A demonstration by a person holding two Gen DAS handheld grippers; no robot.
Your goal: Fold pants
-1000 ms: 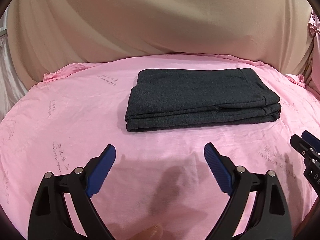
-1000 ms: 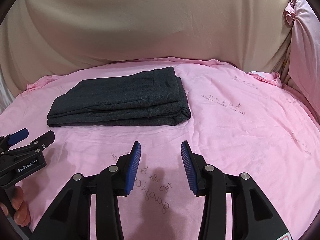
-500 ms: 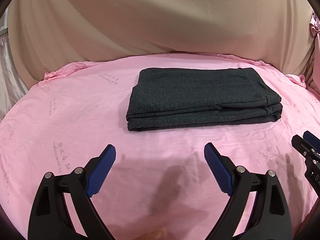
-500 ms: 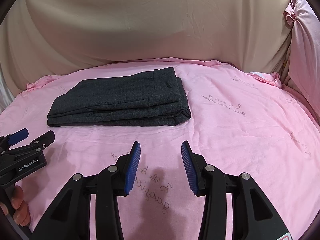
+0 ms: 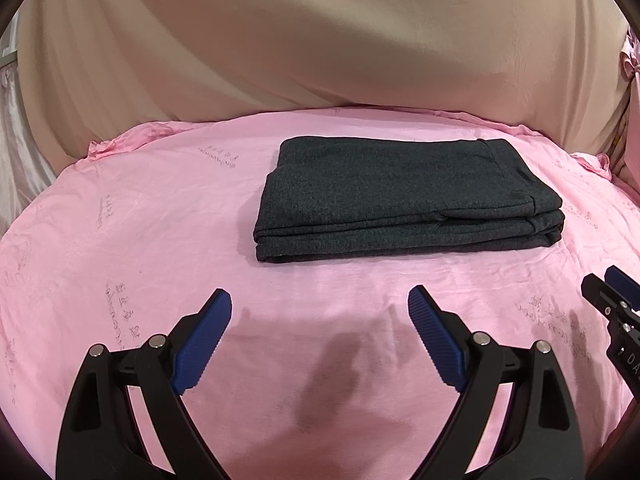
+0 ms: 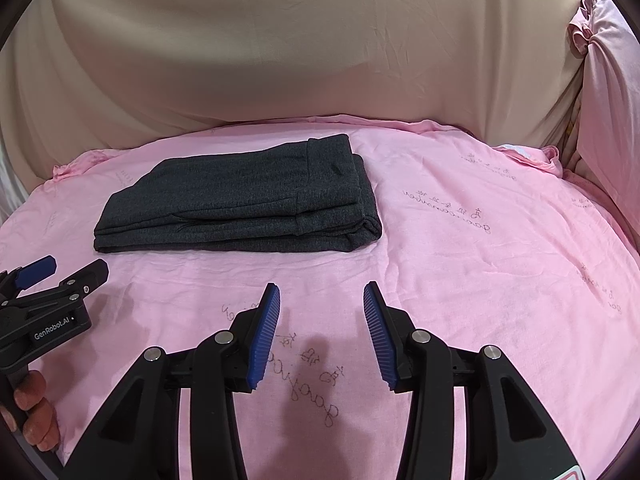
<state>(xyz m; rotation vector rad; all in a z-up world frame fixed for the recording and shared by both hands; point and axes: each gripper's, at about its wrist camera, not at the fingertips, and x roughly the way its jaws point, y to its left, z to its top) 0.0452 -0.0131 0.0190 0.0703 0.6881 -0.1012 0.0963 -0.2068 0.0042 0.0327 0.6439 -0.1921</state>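
Dark grey pants (image 5: pixel 400 196) lie folded in a flat rectangular stack on the pink sheet (image 5: pixel 140 220); they also show in the right wrist view (image 6: pixel 248 204). My left gripper (image 5: pixel 320 312) is open and empty, held above the sheet in front of the stack, apart from it. My right gripper (image 6: pixel 320 304) is open and empty, in front of the stack's right end. The right gripper's tip (image 5: pixel 608 292) shows at the left view's right edge. The left gripper (image 6: pixel 52 276) shows at the right view's left edge.
Beige draped cloth (image 5: pixel 320 40) rises behind the pink sheet. A bunched pink cloth (image 6: pixel 600 80) hangs at the far right. The sheet's ruffled back edge (image 5: pixel 120 140) runs along the beige cloth.
Both grippers stay open and nearly still. The view has shifted very slightly; the pants have not moved.
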